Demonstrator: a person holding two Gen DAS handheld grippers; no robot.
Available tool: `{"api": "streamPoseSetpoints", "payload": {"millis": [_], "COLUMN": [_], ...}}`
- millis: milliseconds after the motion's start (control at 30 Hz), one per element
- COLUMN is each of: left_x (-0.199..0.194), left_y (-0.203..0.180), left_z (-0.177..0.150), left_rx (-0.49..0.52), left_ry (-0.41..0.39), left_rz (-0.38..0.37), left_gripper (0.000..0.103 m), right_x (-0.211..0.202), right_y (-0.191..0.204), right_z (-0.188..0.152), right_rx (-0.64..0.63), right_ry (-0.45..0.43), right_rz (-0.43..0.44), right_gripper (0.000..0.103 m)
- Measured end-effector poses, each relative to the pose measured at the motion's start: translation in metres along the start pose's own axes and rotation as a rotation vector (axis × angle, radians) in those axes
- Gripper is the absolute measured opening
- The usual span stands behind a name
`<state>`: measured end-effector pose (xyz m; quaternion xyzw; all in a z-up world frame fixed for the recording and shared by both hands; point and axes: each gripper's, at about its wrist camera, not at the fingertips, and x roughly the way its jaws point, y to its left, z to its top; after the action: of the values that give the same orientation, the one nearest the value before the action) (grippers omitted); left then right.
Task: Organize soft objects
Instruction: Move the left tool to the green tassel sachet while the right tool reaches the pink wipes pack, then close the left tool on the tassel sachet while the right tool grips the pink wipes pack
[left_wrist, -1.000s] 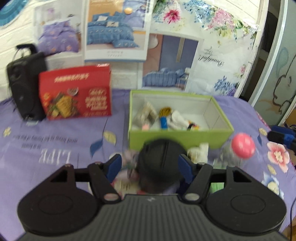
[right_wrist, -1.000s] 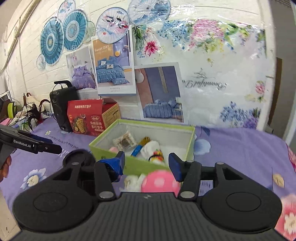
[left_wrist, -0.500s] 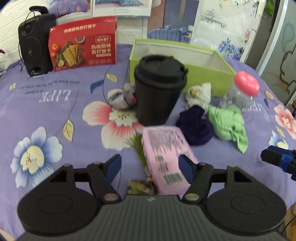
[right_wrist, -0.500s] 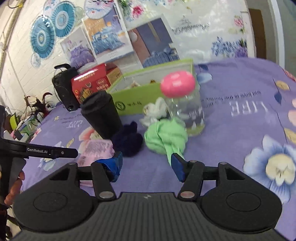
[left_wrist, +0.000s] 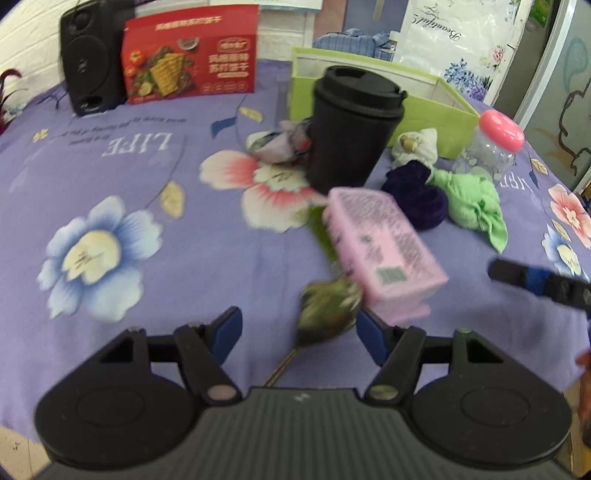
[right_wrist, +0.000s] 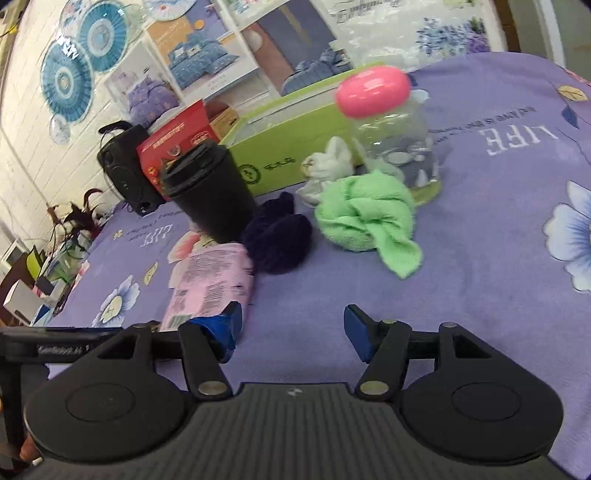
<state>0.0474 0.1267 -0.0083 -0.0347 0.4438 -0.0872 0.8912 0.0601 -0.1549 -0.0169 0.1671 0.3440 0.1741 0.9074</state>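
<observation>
Four soft bundles: green cloth, purple one, white one, patterned one; both grippers wide, empty.

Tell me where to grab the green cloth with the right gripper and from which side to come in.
Grip the bunched body of the green cloth, not the loose tail that trails toward the camera. Come down from above on the near side: the clear jar stands close behind it and the dark purple cloth lies at its left. The right gripper is open and empty, and the wad probably compresses to fit between its fingers.
</observation>
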Motion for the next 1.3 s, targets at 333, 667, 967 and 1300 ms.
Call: {"api": "streamPoseSetpoints", "payload": {"millis": [333, 667, 967, 1300], "left_x": [-0.011, -0.007, 0.008, 0.035], "left_y": [0.028, 0.036, 0.006, -0.031], "left_z": [-0.013, -0.004, 0.003, 0.009], "left_rx": [-0.011, -0.018, 0.069, 0.147], "left_ry": [0.002, -0.015, 0.008, 0.055], "left_rz": [-0.021, -0.039, -0.074, -0.051], "left_gripper": [0.069, 0.069, 0.069, 0.069], "right_x": [0.067, 0.103, 0.046, 0.0], "right_y": [0.075, 0.1, 0.037, -0.035], "right_z": [0.014, 0.007, -0.005, -0.013], "right_rx": [-0.131, -0.351, -0.224, -0.126], "right_ry": [0.024, 0.004, 0.0, -0.018], "right_rz": [0.013, -0.259, -0.297, -0.368], "right_gripper": [0.049, 0.052, 0.058, 0.064]}}
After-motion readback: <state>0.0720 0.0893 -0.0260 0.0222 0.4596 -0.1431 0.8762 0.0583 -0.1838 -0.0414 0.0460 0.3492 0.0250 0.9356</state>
